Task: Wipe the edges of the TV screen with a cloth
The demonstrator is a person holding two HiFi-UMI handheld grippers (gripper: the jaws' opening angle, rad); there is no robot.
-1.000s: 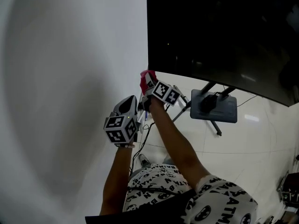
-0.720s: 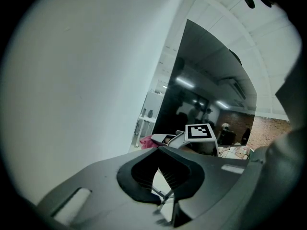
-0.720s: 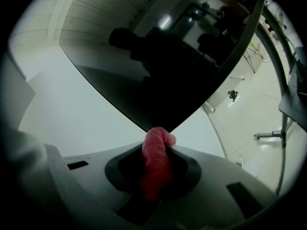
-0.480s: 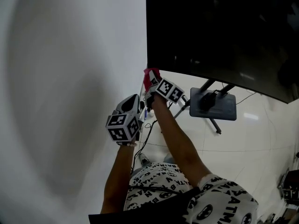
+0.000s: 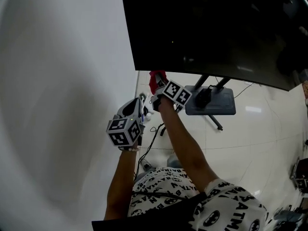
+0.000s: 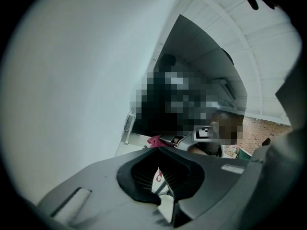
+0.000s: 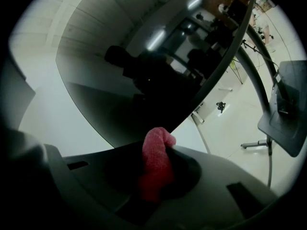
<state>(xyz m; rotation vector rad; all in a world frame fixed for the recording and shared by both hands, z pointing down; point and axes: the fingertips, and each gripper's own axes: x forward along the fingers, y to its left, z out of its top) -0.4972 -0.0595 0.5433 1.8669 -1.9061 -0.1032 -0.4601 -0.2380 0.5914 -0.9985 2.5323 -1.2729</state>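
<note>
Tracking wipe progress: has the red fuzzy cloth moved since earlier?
Yes: the red cloth slid right along the black TV screen, away from its lower-left corner.

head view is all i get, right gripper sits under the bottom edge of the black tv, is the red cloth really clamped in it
observer: Yes. The right gripper view shows the fuzzy red cloth pinched in the jaws of the right gripper, its tip poking out past them.
operator: tip on the tv?
observer: In that view the tip overlaps the bottom edge of the black TV screen. I cannot confirm that they touch.
operator: left gripper doing anything
observer: The left gripper view shows the left gripper with its jaws slightly apart and nothing between them.
</note>
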